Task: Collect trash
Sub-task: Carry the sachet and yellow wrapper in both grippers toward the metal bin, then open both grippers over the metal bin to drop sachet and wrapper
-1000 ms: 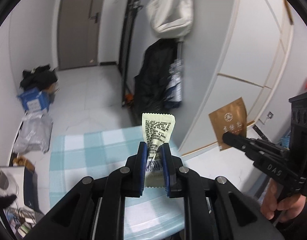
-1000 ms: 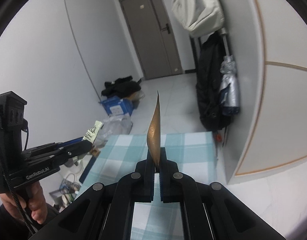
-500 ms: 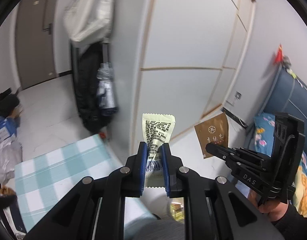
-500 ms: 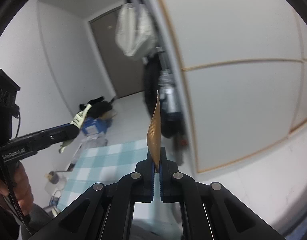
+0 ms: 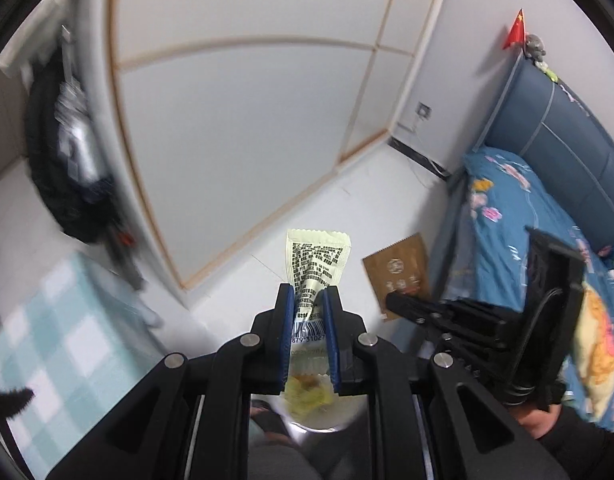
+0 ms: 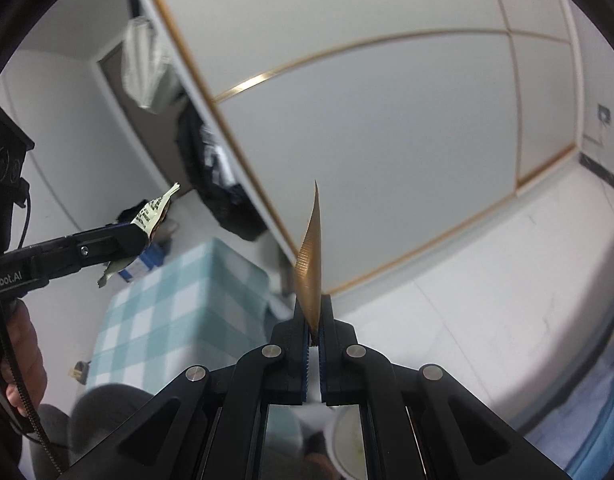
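Two wrappers are in hand, one per gripper. The pale printed wrapper point(image 5: 316, 268) stands upright, pinched between the blue pads of the left gripper point(image 5: 309, 300). The brown sachet point(image 6: 310, 264) (seen edge-on from the right wrist) is clamped in the right gripper point(image 6: 314, 320), its jaws pressed together on it. Below both, near the person, sits one white bin point(image 5: 327, 416) holding yellowish scraps. Outward: white floor point(image 5: 347, 208), one checked table point(image 6: 175, 304) at left, panelled wardrobe point(image 5: 235, 120) beyond, one blue bed point(image 5: 547, 216) at right.

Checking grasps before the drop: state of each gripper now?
Left gripper: shut on the pale printed wrapper.
Right gripper: shut on the brown sachet.
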The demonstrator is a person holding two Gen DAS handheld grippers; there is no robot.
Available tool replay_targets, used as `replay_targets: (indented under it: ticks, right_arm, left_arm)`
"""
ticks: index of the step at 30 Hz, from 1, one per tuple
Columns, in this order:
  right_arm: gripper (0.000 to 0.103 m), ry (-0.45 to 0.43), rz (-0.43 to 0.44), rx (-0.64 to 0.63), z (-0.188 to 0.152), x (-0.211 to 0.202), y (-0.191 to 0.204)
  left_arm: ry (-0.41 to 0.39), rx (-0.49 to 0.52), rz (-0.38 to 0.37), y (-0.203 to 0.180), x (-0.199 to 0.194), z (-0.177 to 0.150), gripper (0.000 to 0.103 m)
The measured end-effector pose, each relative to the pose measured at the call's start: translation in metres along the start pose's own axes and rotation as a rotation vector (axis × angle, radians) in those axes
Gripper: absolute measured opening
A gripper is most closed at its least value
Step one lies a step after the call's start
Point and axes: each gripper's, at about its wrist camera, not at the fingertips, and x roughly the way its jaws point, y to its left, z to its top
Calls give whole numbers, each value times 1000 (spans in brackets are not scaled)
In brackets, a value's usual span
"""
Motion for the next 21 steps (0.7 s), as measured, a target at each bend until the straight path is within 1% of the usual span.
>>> replay_targets:
  ticks: [1, 8, 13, 15, 18, 20, 21]
  right_arm:
    - [3, 9, -8, 14, -4, 1, -8]
    - [3, 103, -56, 117, -40, 22, -55]
    - [3, 169, -73, 174, -61, 41, -75]
    - [3, 197, -79, 194, -70, 49, -81]
    - [3, 238, -77, 209, -85, 59, -88]
    - [3, 265, -75, 217, -94, 67, -89]
    - [3, 278, -73, 225, -98, 70, -89]
  left_arm:
    - [35, -16, -41, 0, 12, 1, 11]
    - [205, -23, -109, -10, 67, -3, 9]
    - [359, -54, -136, -11, 109, -13, 7]
    - [404, -43, -139, -14, 121, -18, 3]
    - [473, -21, -135, -18, 140, -28, 3]
    - [541, -5, -137, -21, 154, -41, 2]
    - [571, -18, -148, -21, 159, -45, 2]
